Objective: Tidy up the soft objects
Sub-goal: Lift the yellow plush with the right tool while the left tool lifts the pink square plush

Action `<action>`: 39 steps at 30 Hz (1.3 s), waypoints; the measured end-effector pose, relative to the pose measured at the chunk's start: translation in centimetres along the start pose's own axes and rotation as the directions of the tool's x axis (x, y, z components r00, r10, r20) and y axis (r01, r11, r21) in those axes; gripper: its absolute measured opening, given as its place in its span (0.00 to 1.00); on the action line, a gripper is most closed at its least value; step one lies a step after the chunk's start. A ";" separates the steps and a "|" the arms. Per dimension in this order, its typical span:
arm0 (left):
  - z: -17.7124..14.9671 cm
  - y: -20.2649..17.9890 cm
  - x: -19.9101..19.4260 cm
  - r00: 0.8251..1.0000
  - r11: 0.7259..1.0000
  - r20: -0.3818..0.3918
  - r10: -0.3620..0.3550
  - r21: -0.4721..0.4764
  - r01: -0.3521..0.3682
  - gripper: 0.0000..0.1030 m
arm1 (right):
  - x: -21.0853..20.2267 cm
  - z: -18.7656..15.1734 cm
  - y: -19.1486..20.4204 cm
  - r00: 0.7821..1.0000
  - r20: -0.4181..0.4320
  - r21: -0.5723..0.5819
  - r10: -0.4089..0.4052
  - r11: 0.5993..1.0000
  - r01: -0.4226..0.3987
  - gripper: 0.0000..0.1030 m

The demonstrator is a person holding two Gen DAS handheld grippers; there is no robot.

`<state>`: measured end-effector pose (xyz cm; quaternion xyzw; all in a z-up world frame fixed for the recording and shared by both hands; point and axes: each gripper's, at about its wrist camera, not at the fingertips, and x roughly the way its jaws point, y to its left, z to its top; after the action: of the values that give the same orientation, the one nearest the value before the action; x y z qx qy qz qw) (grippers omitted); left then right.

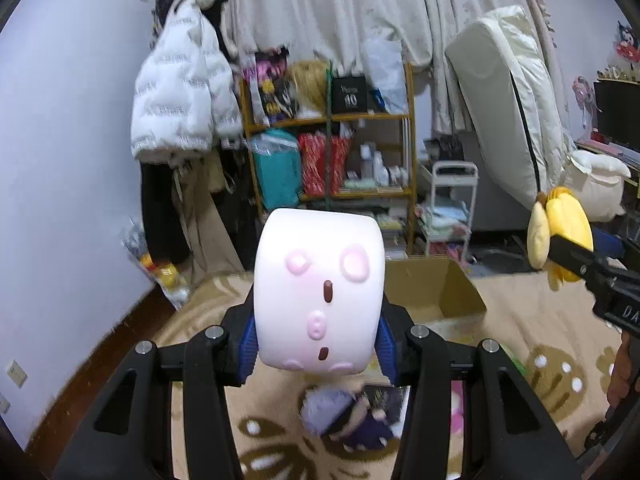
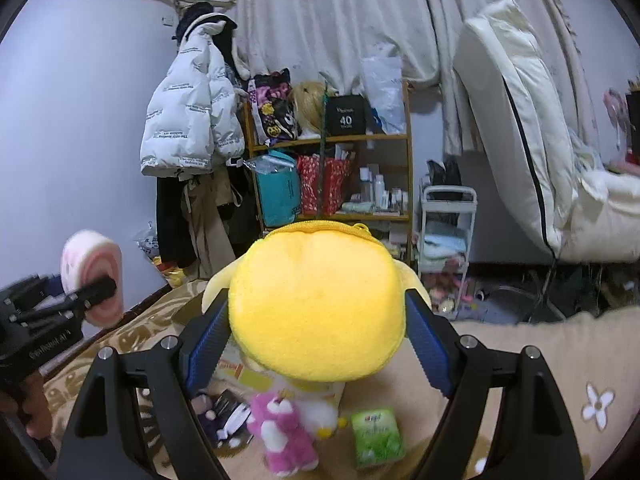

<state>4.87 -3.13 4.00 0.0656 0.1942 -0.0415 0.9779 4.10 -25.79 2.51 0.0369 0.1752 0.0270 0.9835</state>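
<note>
1. Left gripper [image 1: 318, 344] pinching white marshmallow-face squishy [image 1: 320, 292], aloft, cardboard box [image 1: 436, 292] at 1 o'clock.
2. Right gripper [image 2: 316, 344] clamped on yellow plush pouch [image 2: 316, 304], aloft.
3. Unsorted on rug [image 2: 520, 360]: pink plush bear [image 2: 282, 430], green tissue pack [image 2: 378, 436], purple-haired doll [image 1: 348, 416].
4. Box contents hidden; judged early-to-midway.

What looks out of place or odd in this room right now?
A few toys lie scattered on the beige rug: a pink plush bear on its back beside a green packet. Both grippers hold toys aloft: a white squishy cube and a yellow plush.
</note>
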 end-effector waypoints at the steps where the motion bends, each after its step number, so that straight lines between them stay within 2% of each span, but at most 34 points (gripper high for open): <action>1: 0.4 -0.1 0.0 1.000 1.000 0.007 0.007 0.004 -0.007 0.45 | 0.3 0.3 0.0 1.000 0.004 -0.004 0.001 1.000 -0.001 0.84; 9: 4.0 -0.2 2.0 0.998 1.000 0.056 -0.011 0.015 0.010 0.45 | 2.6 2.8 0.8 0.997 0.079 -0.049 0.002 0.999 0.002 0.84; 14: 5.1 -0.1 4.4 0.998 0.999 0.044 -0.050 -0.002 0.050 0.45 | 4.6 3.6 1.3 0.996 0.085 -0.059 0.015 0.998 -0.010 0.84; 29: 2.1 0.0 11.5 0.996 0.997 -0.045 -0.075 -0.035 0.074 0.46 | 10.2 1.2 0.2 0.999 -0.005 -0.004 0.053 0.999 -0.053 0.84; 34: 0.9 -0.6 13.4 0.993 0.997 -0.084 -0.083 -0.013 0.083 0.46 | 11.7 -0.1 -0.2 0.997 -0.043 0.002 0.063 0.998 -0.063 0.84; 39: -0.1 -0.8 15.1 0.986 0.995 -0.131 -0.103 -0.031 0.100 0.46 | 12.9 -1.3 -0.8 0.994 -0.078 0.020 0.071 0.997 -0.070 0.84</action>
<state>18.67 -4.74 -2.05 0.0462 0.2624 -0.0843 0.9602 15.81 -25.67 -3.19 0.0502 0.2126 0.0615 0.9739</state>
